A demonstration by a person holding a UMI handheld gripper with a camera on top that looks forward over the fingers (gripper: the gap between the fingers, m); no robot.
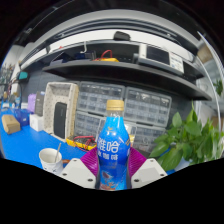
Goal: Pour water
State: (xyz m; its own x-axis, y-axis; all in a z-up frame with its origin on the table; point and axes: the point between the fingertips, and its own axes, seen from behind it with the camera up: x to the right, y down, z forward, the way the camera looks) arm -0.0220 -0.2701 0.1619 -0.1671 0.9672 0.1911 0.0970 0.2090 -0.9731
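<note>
Bottle (113, 150) is standing upright in the middle, a blue plastic one with a pale yellow-orange cap and a blue label carrying white characters. Its body is looking translucent blue, narrowing toward the neck under the cap.

The gripper (113, 176) is holding around the bottle's lower part, its two pale fingers (79, 173) showing on either side of the bottle's base. The fingers are sitting right against the bottle's sides and no gap is showing, so they are looking clamped on it.

The bottle is rising from between the fingers, its cap well above them. Just beside the left finger a white cup (51, 159) is sitting on the blue table (25, 148). To the right of the bottle a leafy green plant (194, 138) is spreading out. Behind, a white wire rack (62, 108) is standing on the table, and shelves (120, 70) are running across the back.
</note>
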